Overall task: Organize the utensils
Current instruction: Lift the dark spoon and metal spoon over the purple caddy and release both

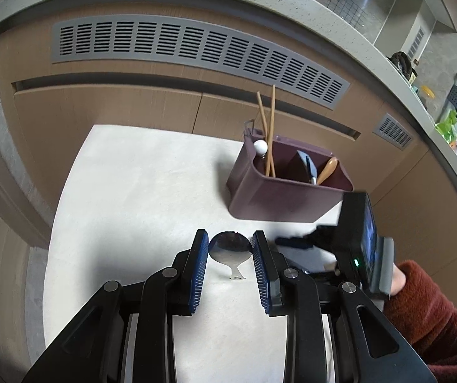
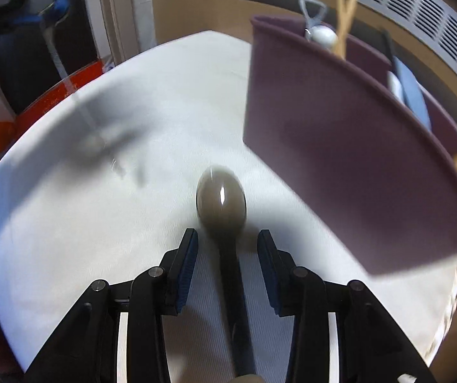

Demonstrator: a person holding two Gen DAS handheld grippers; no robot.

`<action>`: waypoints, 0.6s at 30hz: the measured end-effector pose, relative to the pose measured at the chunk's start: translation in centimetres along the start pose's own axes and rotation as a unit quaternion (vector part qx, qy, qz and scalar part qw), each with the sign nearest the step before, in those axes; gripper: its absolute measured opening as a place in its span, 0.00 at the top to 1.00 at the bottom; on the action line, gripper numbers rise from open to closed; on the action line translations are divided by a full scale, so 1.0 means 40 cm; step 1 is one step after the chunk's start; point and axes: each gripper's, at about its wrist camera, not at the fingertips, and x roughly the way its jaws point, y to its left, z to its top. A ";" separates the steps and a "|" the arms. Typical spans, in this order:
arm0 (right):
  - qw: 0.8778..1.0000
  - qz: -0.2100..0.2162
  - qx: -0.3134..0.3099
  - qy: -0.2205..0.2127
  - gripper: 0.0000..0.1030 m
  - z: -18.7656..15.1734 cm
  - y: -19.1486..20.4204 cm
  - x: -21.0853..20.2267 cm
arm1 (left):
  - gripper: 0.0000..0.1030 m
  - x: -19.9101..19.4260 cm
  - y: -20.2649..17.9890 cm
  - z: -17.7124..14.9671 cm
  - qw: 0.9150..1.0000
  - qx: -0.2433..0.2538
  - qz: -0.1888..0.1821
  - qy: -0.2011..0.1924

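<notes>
**Utensil sorting: two spoons at the jaws, holder partly filled**

1. Table. White cloth-covered surface. Its near edge is hidden behind the gripper bodies in both views; the right wrist view is smeared by motion blur.

2. Utensil holder. Dark purple, divided into compartments, standing on the table against the wooden cabinet front. In the right wrist view its right end is cut off by the frame edge. Contents are only partly visible above the rim: two chopsticks leaning in the left compartment, a white rounded handle end beside them, a wire loop behind it, a blue utensil and a wooden spoon further right. Their lower ends are hidden by the holder walls.

3. Right gripper. Jaws stand partly apart, pads clear of the dark-handled spoon that lies between them; its handle end is cut off at the lower frame edge. Whether the spoon rests on the table cannot be told. In the left wrist view this gripper is blurred, carried by a hand in a red sleeve.

4. Left gripper. Jaws at medium width, flanking the bowl of a metal spoon on the table. Pad contact cannot be confirmed. The handle is hidden.
</notes>
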 end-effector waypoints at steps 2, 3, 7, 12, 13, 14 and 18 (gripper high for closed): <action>1.000 0.005 0.007 0.001 0.72 0.027 -0.010 0.014 | 0.72 0.002 -0.002 -0.003 1.000 0.003 0.001 0.003; 1.000 0.005 0.017 0.000 0.71 0.035 -0.017 0.017 | 0.72 0.001 -0.004 -0.005 1.000 0.004 0.001 0.004; 0.997 0.008 0.072 -0.039 0.72 0.032 -0.039 -0.047 | 0.72 0.002 -0.016 -0.006 1.000 0.011 -0.011 0.007; 0.984 -0.001 0.121 -0.132 0.72 0.000 -0.077 -0.274 | 0.72 -0.088 -0.067 0.077 0.997 0.033 -0.055 -0.045; 0.979 -0.009 0.129 -0.160 0.72 0.000 -0.090 -0.336 | 0.72 -0.111 -0.079 0.099 0.995 0.041 -0.060 -0.061; 0.974 -0.019 0.134 -0.184 0.72 0.000 -0.101 -0.386 | 0.72 -0.147 -0.103 0.138 0.992 0.056 -0.067 -0.088; 0.932 -0.076 0.166 -0.312 0.72 0.045 -0.161 -0.617 | 0.72 -0.195 -0.163 0.238 0.984 0.087 -0.058 -0.145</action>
